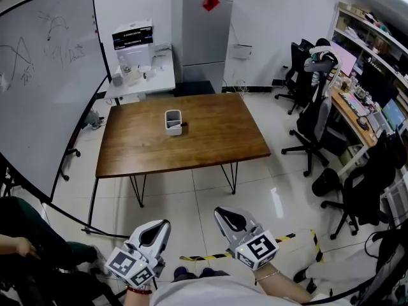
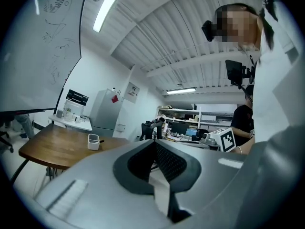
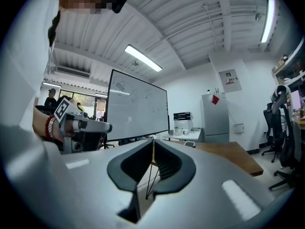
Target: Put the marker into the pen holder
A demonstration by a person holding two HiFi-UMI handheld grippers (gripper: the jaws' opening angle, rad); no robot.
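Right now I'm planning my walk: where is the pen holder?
In the head view the pen holder stands near the middle of the wooden table, a small dark marker lying at its right.

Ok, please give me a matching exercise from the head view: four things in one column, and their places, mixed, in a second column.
Things:
1. large whiteboard with drawings
2. black office chairs
3. white rectangular pen holder
4. red diamond-shaped sign

Places:
A. on the brown wooden table
B. on the tall grey cabinet
C. standing left of the table
D. on the floor right of the table

Pairs: 1-C, 2-D, 3-A, 4-B
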